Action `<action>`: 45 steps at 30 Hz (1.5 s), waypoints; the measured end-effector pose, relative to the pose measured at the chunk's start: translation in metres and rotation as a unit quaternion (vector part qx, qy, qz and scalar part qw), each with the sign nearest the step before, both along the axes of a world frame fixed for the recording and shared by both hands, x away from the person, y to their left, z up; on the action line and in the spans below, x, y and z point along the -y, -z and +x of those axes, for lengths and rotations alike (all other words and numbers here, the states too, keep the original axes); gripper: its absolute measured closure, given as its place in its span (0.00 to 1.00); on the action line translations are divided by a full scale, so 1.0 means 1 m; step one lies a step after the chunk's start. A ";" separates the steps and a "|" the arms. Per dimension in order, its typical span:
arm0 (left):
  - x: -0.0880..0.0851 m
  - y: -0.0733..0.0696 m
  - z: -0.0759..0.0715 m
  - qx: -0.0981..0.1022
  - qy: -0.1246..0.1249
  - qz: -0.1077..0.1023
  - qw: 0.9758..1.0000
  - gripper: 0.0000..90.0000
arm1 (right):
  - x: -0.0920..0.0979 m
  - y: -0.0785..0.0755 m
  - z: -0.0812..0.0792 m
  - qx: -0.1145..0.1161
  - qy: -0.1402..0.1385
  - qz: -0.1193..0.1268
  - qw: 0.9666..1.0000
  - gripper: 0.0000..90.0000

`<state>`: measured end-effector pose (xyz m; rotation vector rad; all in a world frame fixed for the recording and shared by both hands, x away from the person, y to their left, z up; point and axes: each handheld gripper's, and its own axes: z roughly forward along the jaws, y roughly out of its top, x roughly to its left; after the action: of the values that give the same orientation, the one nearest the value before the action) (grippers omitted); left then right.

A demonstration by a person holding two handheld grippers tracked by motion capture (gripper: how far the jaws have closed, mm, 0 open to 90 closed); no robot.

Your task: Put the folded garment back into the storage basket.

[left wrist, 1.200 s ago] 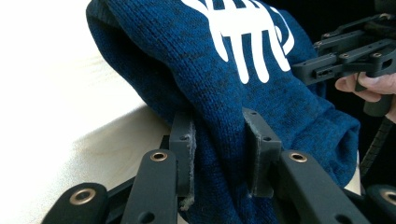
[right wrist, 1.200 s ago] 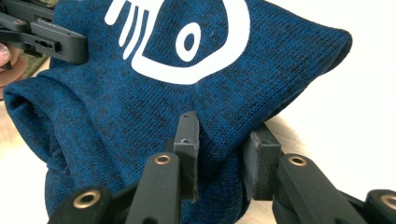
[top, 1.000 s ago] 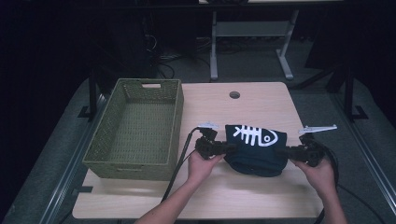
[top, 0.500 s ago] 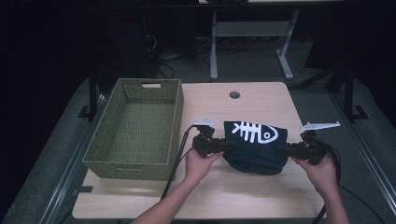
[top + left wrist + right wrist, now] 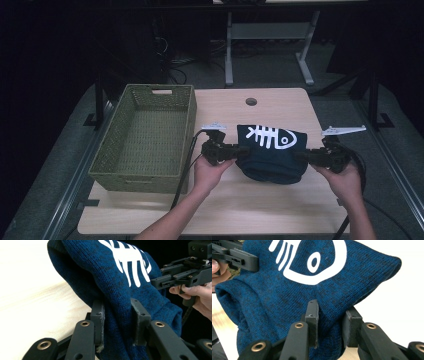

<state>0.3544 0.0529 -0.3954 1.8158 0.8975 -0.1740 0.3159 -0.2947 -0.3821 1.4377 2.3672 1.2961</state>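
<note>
Sweater: your folded dark-blue knit sweater (image 5: 272,155) with the white fish-skeleton print hangs between your two grippers, over the front middle of the worktop (image 5: 280,210).
High view, left: your left hand-held gripper (image 5: 240,151) bites the sweater's left edge, your hand just behind it.
High view, right: your right hand-held gripper (image 5: 300,156) bites its right edge.
High view, surroundings: a green woven basket (image 5: 120,150) stands on the worktop, left of your left hand.
Left gripper view: jaws pinched narrow on a fold of the knit (image 5: 117,315); your other hand (image 5: 197,296) shows beyond.
Right gripper view: jaws likewise clamped on a fold (image 5: 329,315); the print's fish head sits above them.
</note>
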 end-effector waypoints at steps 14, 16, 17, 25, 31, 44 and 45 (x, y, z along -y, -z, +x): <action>-0.013 -0.020 0.001 0.005 -0.002 -0.014 1.000 0.76 | -0.011 -0.020 0.001 0.016 -0.008 -0.002 1.000 0.78; -0.015 -0.023 0.002 0.007 -0.001 -0.014 1.000 0.76 | -0.012 -0.023 0.001 0.018 -0.008 0.001 1.000 0.78; -0.017 -0.024 0.002 0.005 -0.003 -0.017 1.000 0.76 | -0.013 -0.024 0.002 0.020 -0.009 0.001 1.000 0.78; -0.029 -0.031 0.003 0.003 -0.006 -0.027 1.000 0.76 | -0.023 -0.036 0.005 0.026 -0.021 -0.001 0.999 0.78; -0.039 -0.039 0.005 0.006 -0.007 -0.032 0.999 0.76 | -0.031 -0.044 0.008 0.033 -0.029 -0.003 0.999 0.78; -0.060 -0.050 0.007 0.007 -0.012 -0.041 0.999 0.76 | -0.049 -0.057 0.017 0.043 -0.046 0.001 0.998 0.78; -0.062 -0.051 0.007 0.007 -0.012 -0.040 0.999 0.76 | -0.051 -0.058 0.017 0.044 -0.048 0.001 0.998 0.78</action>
<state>0.3618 0.1151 -0.3444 1.7294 0.8906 -0.1785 0.3333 -0.2442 -0.3238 1.2548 2.4041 1.3543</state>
